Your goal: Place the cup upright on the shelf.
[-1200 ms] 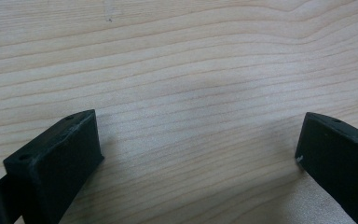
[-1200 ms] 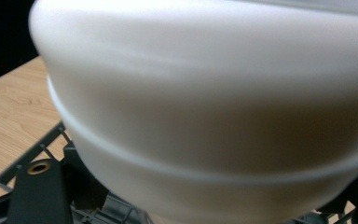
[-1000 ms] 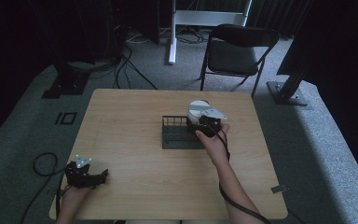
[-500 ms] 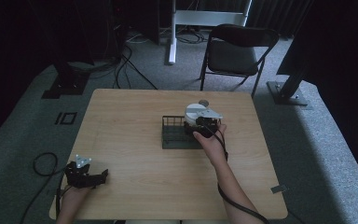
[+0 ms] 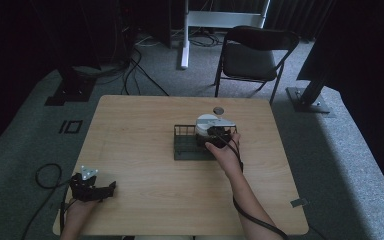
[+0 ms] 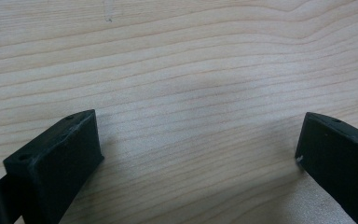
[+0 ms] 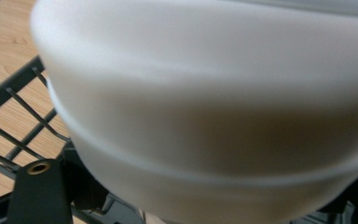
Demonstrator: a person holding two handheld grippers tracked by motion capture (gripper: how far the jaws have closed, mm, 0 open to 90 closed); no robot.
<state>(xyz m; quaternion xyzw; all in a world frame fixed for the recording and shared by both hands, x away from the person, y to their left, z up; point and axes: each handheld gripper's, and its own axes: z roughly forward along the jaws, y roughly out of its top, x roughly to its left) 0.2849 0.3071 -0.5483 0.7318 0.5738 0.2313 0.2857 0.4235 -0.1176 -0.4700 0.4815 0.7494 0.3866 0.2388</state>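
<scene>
White bowl at the wire rack

The right gripper grips a white bowl above the rack; the left gripper rests spread apart on the table.

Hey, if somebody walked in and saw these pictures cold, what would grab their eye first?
Probably the white bowl at the right end of the black wire rack near the middle of the wooden table, with the right gripper on it. Seen from the right gripper view, the bowl looms large and blurred. The left gripper sits idle at the table's near left corner, jaws wide apart.
</scene>
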